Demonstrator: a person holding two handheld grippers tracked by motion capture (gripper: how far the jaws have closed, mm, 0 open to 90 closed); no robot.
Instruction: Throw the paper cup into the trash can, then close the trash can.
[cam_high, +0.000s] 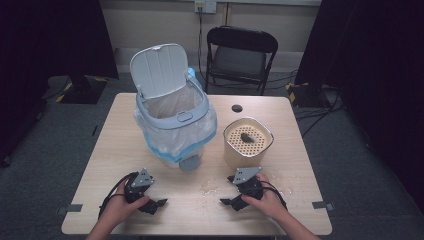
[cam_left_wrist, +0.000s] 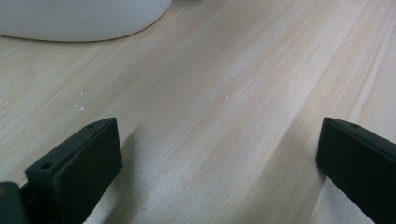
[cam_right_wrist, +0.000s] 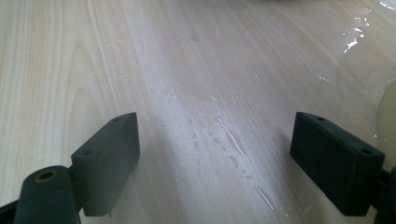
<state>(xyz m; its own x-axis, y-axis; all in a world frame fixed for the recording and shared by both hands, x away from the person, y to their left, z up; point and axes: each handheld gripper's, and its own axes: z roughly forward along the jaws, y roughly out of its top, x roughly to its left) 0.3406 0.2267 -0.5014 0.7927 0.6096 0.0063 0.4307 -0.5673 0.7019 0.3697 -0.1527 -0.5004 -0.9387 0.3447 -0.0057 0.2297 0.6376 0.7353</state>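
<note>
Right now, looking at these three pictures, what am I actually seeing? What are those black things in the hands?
No robot here: a person holds hand-worked tongs, the left tongs and the right tongs. The wide picture looks down from above the table. The other two come from cameras riding on each pair of tongs, looking along their black jaws, which stand apart over bare wood and hold nothing. On the table stand a white bin with its lid up and a plastic liner, and a cream container with a perforated insert and something dark on it. Small wet streaks lie before the right tongs.
</note>
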